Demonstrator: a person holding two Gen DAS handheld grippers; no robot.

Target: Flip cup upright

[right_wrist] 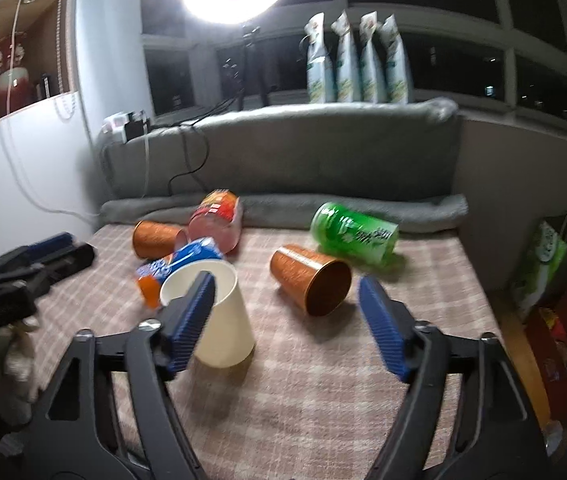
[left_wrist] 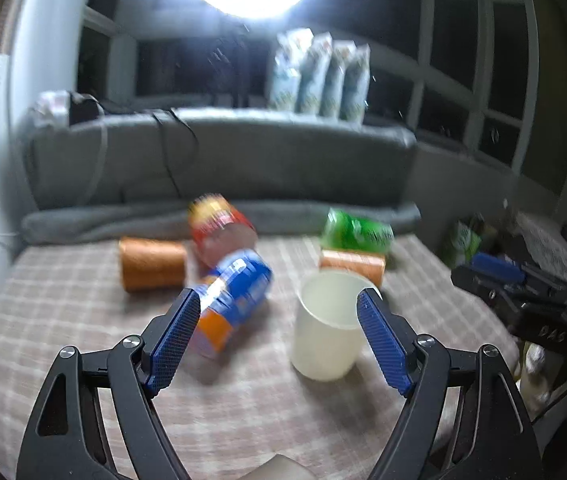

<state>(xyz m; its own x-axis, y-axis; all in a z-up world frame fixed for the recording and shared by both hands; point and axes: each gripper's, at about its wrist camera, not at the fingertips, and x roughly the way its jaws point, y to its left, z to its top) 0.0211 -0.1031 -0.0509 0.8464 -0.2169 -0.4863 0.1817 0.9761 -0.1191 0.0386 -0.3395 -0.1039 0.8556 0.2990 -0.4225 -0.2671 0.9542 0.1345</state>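
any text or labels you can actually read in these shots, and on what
None can be read with confidence.
Green lying can: white lettering, too blurred.
Blue and orange lying can: white lettering, too blurred.
Red and yellow lying can: print, blurred.
Four white pouches on the ledge: print too small.
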